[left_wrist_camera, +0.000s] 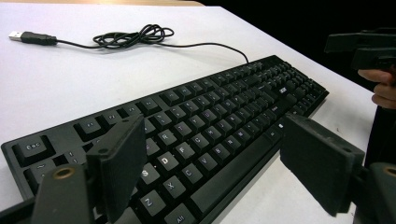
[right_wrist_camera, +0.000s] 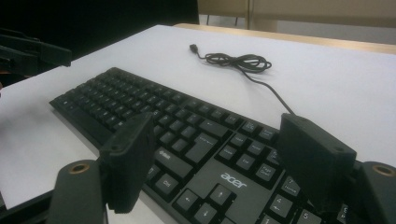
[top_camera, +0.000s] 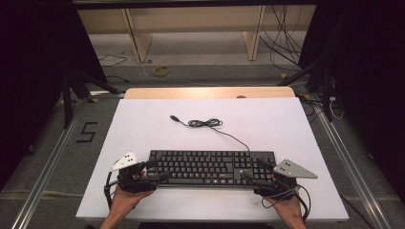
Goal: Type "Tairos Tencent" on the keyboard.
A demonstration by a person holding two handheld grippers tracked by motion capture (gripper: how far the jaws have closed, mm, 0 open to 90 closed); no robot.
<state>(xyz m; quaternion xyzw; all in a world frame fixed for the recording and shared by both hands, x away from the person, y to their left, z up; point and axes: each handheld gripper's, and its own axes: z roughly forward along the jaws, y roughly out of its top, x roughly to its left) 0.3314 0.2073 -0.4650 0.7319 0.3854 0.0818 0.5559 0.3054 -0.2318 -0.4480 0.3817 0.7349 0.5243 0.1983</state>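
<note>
1. Two grippers are wide open, holding nothing: left gripper (top_camera: 154, 171) over one keyboard end, right gripper (top_camera: 251, 172) over the other.
2. Flat black plastic keyboard (top_camera: 210, 167) lies on the white table (top_camera: 143, 129).
3. Its thin black cable (top_camera: 206, 123) sits coiled behind.

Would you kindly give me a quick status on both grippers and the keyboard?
Left gripper open over keyboard's left end. Right gripper open over right end. Keyboard flat, not gripped. Cable coiled behind, nothing in the way.
</note>
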